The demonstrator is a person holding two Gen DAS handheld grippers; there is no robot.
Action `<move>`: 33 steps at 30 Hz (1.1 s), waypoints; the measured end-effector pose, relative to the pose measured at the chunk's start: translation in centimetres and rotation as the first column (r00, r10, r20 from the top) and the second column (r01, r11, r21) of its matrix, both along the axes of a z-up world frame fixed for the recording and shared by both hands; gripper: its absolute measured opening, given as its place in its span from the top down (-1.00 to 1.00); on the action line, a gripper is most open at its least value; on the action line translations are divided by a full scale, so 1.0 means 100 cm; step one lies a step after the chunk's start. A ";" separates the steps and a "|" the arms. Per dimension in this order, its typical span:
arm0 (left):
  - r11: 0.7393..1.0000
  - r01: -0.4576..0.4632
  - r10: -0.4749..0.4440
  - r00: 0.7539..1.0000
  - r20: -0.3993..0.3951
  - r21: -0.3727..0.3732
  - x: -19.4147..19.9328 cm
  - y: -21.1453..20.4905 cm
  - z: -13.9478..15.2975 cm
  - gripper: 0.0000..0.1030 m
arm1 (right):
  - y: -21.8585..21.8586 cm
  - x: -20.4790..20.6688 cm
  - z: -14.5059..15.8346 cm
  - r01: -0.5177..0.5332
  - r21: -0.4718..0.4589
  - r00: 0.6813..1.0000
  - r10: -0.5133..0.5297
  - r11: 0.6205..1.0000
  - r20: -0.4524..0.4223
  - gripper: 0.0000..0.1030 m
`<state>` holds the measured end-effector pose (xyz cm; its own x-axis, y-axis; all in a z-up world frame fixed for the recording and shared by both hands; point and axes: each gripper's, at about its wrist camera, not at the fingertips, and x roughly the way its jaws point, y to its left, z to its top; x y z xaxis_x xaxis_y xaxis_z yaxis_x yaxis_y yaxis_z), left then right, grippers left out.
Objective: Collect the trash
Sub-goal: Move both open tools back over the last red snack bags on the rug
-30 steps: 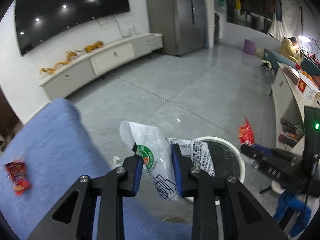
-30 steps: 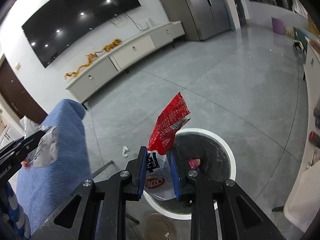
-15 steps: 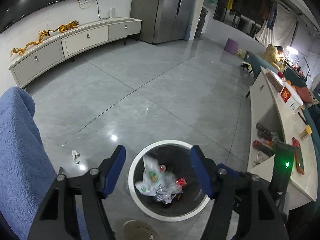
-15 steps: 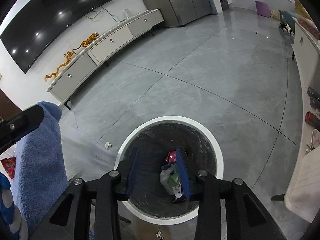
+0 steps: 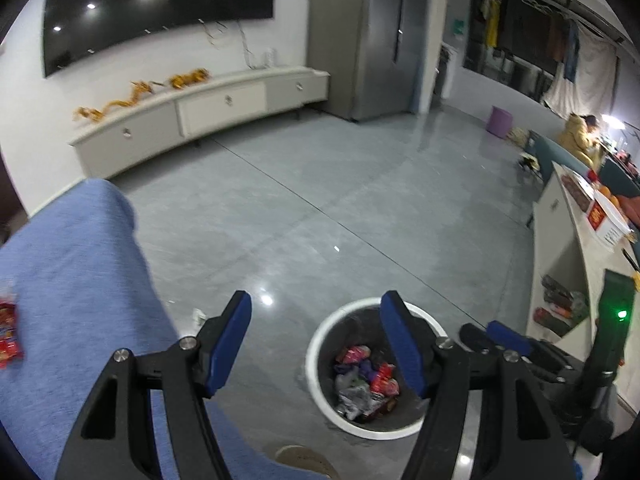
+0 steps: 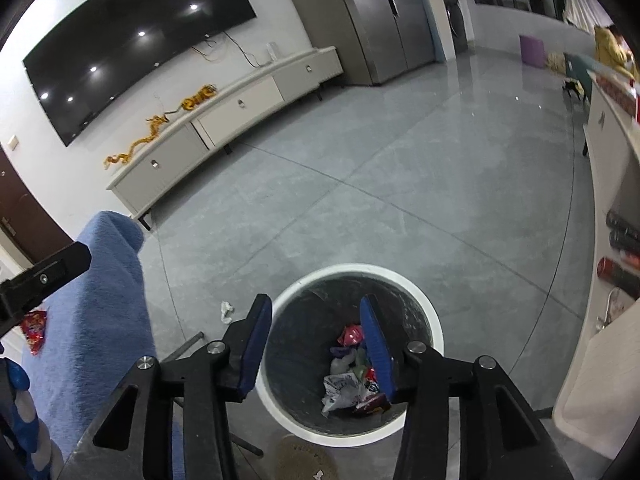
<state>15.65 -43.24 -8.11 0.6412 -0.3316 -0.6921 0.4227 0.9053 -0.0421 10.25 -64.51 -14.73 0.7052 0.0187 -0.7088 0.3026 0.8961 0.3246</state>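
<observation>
A round bin with a white rim (image 5: 320,340) (image 6: 436,332) stands on the grey floor and holds several wrappers (image 5: 366,384) (image 6: 352,380). My left gripper (image 5: 316,316) is open and empty above the floor, just left of the bin. My right gripper (image 6: 316,312) is open and empty over the bin's left half. A red snack wrapper (image 5: 7,336) (image 6: 34,326) lies on the blue cloth (image 5: 68,280) (image 6: 92,300) at the left. A small white paper scrap (image 6: 226,311) (image 5: 198,315) lies on the floor beside the cloth.
A white TV cabinet (image 5: 208,112) runs along the far wall under a large screen. A white counter (image 5: 576,248) with bottles and boxes stands at the right. A round mat (image 6: 304,460) lies in front of the bin.
Both grippers opened and dropped their wrappers into the bin. The left gripper has since swung up and to the left, away from above the bin.
</observation>
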 end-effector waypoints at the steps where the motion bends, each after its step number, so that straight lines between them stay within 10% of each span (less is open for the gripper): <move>1: 1.000 -0.017 0.017 1.000 0.015 -0.002 -0.004 0.006 0.004 -0.27 | 0.003 -0.001 0.006 -0.003 -0.009 1.000 0.003 1.000 0.011 0.11; 17: 0.936 -0.342 0.352 0.904 0.242 -0.084 -0.063 0.127 0.063 -0.55 | 0.079 -0.024 0.082 -0.077 -0.152 0.985 0.099 0.985 0.143 -0.43; 33: 0.840 -0.507 0.543 0.786 0.295 -0.194 -0.112 0.231 0.089 -0.67 | 0.162 -0.035 0.117 -0.179 -0.272 0.953 0.236 0.945 0.192 -0.50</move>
